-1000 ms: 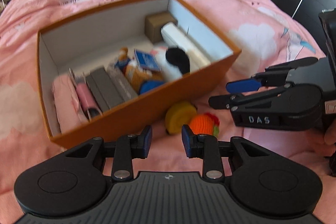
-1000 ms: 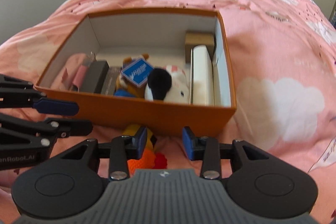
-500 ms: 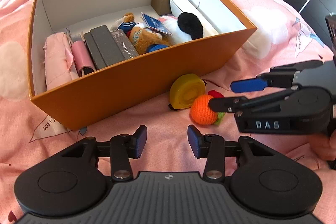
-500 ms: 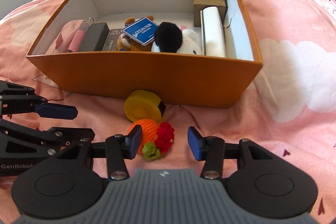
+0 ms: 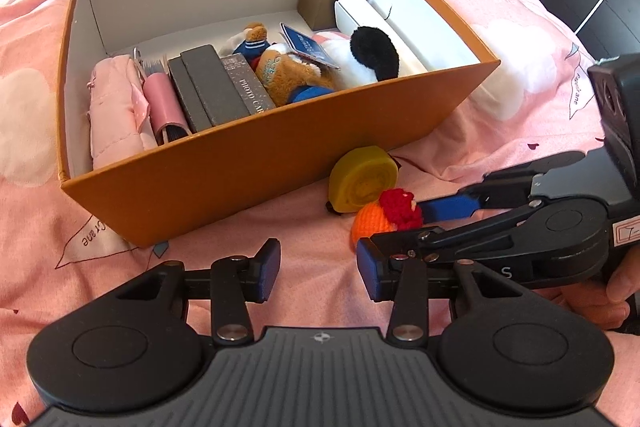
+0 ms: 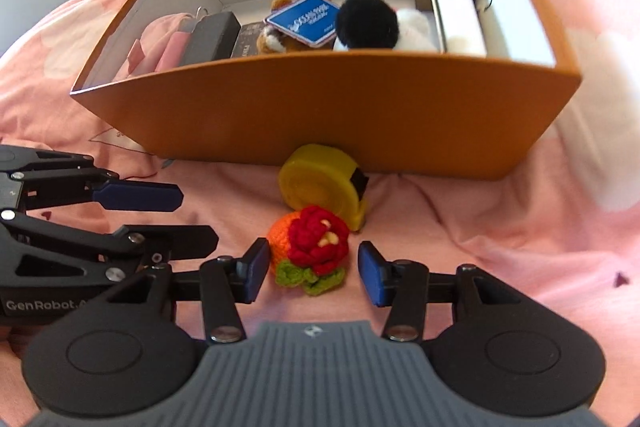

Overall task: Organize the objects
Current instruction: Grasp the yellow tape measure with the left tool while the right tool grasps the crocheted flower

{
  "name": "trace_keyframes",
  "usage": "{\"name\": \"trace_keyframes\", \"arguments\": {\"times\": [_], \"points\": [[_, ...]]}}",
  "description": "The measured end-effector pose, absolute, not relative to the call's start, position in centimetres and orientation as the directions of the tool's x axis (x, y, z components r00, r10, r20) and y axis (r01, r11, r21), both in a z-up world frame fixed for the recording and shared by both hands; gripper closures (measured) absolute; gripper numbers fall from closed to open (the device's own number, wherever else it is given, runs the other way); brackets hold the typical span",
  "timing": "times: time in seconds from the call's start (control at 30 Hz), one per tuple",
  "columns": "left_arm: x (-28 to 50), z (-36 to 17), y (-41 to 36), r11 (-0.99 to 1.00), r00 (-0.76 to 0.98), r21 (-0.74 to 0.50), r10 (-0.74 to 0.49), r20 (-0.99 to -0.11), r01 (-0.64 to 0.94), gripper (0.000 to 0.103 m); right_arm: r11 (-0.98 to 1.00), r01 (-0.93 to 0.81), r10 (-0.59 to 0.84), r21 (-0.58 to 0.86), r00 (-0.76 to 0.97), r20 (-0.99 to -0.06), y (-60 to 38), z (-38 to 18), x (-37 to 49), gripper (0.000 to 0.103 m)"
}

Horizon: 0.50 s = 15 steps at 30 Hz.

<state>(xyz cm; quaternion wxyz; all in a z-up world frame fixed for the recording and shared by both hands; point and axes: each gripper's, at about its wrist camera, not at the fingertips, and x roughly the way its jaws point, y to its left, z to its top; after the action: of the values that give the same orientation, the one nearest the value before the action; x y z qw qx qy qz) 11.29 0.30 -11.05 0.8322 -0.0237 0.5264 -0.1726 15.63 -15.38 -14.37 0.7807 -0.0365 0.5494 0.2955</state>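
A crocheted orange toy (image 6: 308, 243) with a red flower and green leaves lies on the pink bedding, against a yellow roll (image 6: 320, 183). Both sit just in front of the orange box (image 6: 320, 107). My right gripper (image 6: 313, 277) straddles the toy. Its jaws are closing, and the pads stand beside the toy without pressing it. My left gripper (image 5: 318, 273) hovers over bare bedding to the toy's left, its jaws closing on nothing. In the left wrist view the right gripper (image 5: 400, 223) reaches around the toy (image 5: 372, 219) below the yellow roll (image 5: 362, 179).
The orange box (image 5: 240, 163) holds a pink pouch (image 5: 114, 107), dark flat cases (image 5: 212, 87), a plush bear (image 5: 288, 71), a black-and-white plush (image 5: 372, 51), a white box and a brown box. A hand (image 5: 616, 287) grips the right tool. Dark furniture stands at the far right.
Both grippers have sunk toward the bedding and their jaws stand wider than a second ago. The crocheted toy now lies between the right gripper's fingers.
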Motion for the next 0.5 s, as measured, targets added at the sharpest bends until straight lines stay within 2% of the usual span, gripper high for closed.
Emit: {"name": "trace_keyframes", "arguments": {"times": [0.03,0.23,0.37,0.5], "points": [[11.3,-11.1,0.3,0.939,0.387,-0.220,-0.313,-0.867,0.266,0.056,0.820,-0.494,0.438,0.290,0.215,-0.873,-15.5,-14.3,15.6,0.062],[12.1,-11.2,-0.4,0.926,0.409,-0.228,-0.341,-0.846,0.301,0.054,0.845,-0.495,0.379,0.202,0.290,-0.879,-16.1,-12.3,14.7,0.063],[13.0,-11.5,-1.8,0.923,0.422,-0.242,-0.355,-0.834,0.298,0.047,0.883,-0.466,0.264,0.056,0.395,-0.880,-16.8,-11.5,14.9,0.063],[14.0,-12.2,-3.3,0.928,0.432,-0.253,-0.354,-0.830,0.274,0.040,0.907,-0.421,0.210,0.015,0.422,-0.882,-18.2,-11.7,15.6,0.063]]}}
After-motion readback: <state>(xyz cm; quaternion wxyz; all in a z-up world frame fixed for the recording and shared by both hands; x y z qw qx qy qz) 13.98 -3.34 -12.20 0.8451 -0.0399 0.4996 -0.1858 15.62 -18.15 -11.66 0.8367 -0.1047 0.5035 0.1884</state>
